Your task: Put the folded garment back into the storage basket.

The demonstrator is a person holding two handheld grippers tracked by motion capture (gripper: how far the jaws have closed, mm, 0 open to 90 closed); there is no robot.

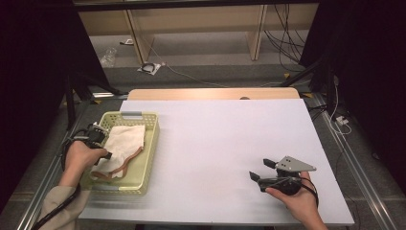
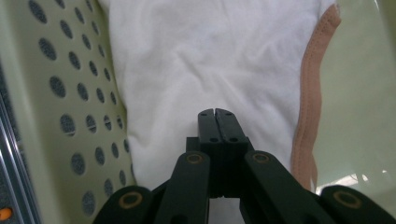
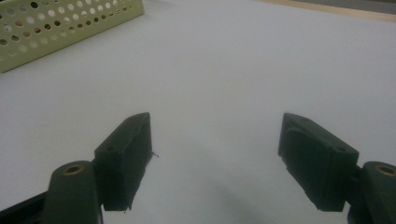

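At the far left of the high view we see the left gripper [image 1: 106,154] held over the near-left part of a pale green perforated basket [image 1: 148,158], which sits at the left edge of the white table [image 1: 225,143]. Inside the basket lies a white cloth [image 1: 123,141] with a tan-pink hem [image 1: 125,166], spread across most of the floor. In the left gripper view its jaws are pressed together, tip to tip, just above the cloth [image 2: 205,60]; we cannot tell whether any fabric is pinched between them. The hem [image 2: 312,102] runs down the cloth's right side there, and the holed basket wall [image 2: 70,88] stands at the left.

Moving right, the table is bare white. Near its right front the right gripper [image 1: 262,171] rests low, pointing left, well apart from the basket. In the right gripper view its jaws stand wide apart over the tabletop [image 3: 224,70], nothing between them.
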